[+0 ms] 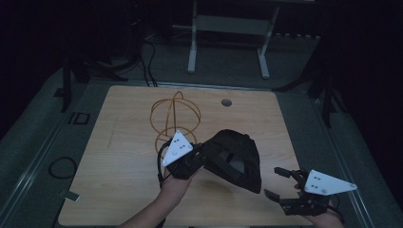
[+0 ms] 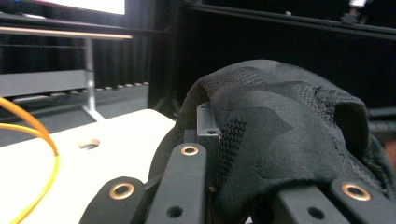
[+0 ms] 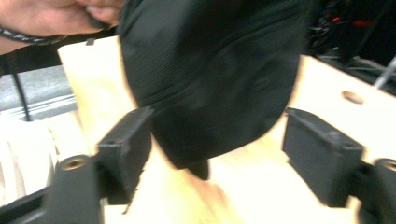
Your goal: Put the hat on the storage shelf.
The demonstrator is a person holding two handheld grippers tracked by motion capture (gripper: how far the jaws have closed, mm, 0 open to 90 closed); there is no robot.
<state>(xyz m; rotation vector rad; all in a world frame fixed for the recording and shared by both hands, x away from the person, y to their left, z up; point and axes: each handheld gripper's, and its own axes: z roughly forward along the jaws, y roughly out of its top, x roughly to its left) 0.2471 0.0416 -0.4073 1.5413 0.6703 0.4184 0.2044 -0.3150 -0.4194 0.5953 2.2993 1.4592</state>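
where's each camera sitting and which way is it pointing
High view: above the person's side, looking forward and down on the table; both forearms, left gripper, right gripper.
Left gripper view: on the left gripper, looking along its jaws, shut on the black cap.
Right gripper view: on the right gripper, facing the cap between open jaws; a hand beyond.
Shared: cap, table.

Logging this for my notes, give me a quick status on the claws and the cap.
Left claw shut on cap, holding it above the table. Right claw open, just short of cap. Orange wire stand behind, not in the way.
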